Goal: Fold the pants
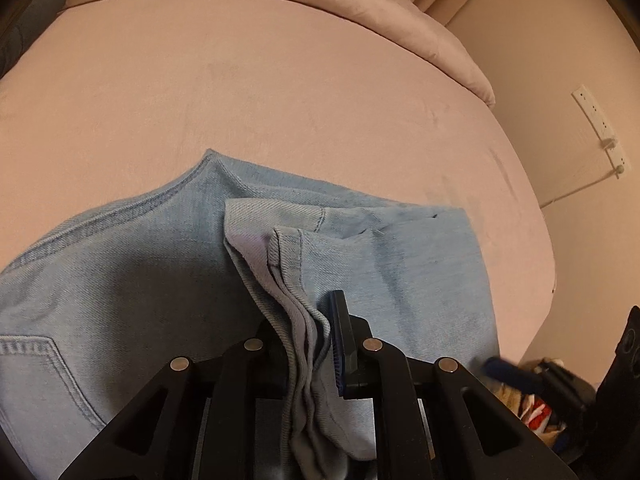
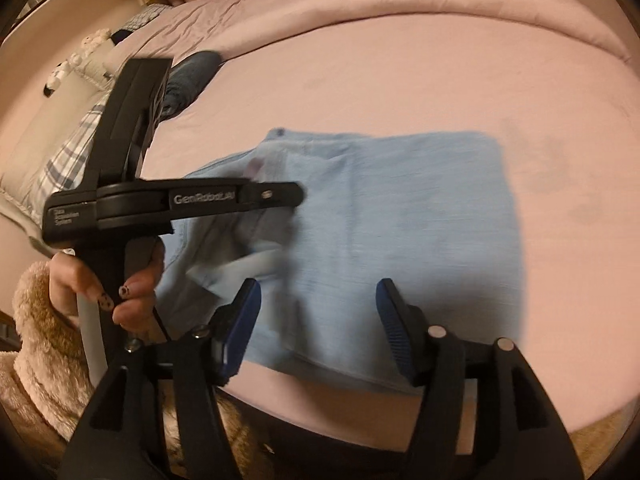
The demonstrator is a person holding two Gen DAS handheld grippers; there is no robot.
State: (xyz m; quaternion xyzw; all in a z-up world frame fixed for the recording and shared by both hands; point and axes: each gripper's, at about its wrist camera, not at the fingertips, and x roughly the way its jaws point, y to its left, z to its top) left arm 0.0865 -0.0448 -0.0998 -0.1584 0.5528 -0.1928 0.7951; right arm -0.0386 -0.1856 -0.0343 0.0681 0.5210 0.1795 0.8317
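Observation:
Light blue jeans (image 1: 140, 280) lie folded on a pink bed sheet (image 1: 240, 80), with a back pocket showing at the lower left. My left gripper (image 1: 310, 320) is shut on the bunched leg hems, which stand up between its fingers. Only the blue-padded right finger (image 1: 340, 320) shows; cloth hides the other. In the right wrist view the jeans (image 2: 400, 220) form a blurred rectangle. My right gripper (image 2: 318, 292) hangs open over their near edge with no cloth between its pads. The left gripper's body (image 2: 180, 200) sits to the left, held by a hand (image 2: 132, 292).
A pink duvet (image 2: 400, 12) is heaped along the far side. A plaid pillow (image 2: 68, 148) and a dark garment (image 2: 192, 76) lie at the back left. The bed edge (image 2: 400, 412) runs close below my right gripper. A power strip (image 1: 600, 132) is on the wall.

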